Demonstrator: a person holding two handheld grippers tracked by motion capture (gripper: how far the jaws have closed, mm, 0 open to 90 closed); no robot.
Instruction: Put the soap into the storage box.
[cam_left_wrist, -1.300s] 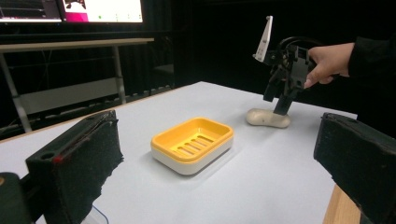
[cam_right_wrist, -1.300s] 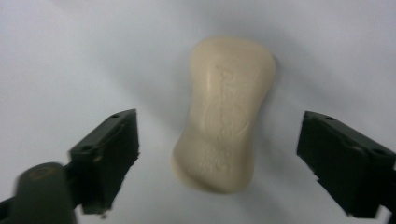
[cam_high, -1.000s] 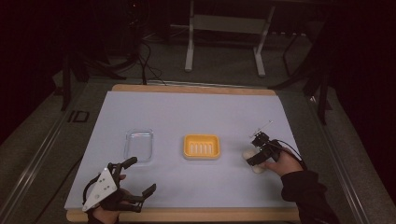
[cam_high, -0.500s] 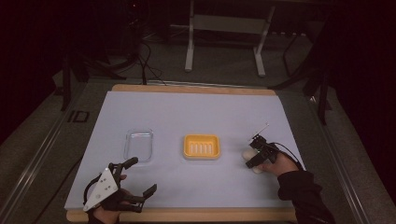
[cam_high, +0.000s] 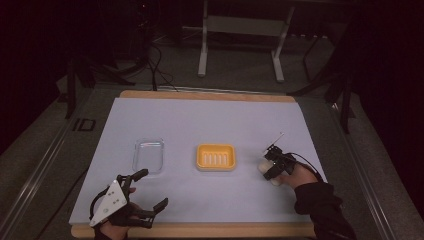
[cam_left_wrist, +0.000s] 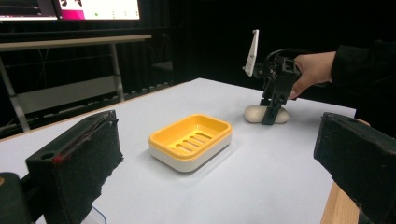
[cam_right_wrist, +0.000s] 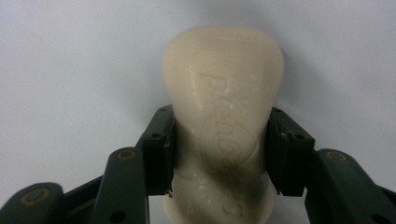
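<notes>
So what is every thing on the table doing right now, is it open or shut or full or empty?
Soap bar: lying on the table, squeezed at its waist.
Right gripper: jaws just closed, shut on the soap bar.
Left gripper: open, holding nothing.
Yellow soap dish: empty, upright.
Clear tray: empty.

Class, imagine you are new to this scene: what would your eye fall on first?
First, the bright yellow soap dish at the middle of the pale table. To its right, the right gripper has just closed on a cream soap bar lying on the table. At the near left, the left gripper waits, open, by a clear lid.
</notes>
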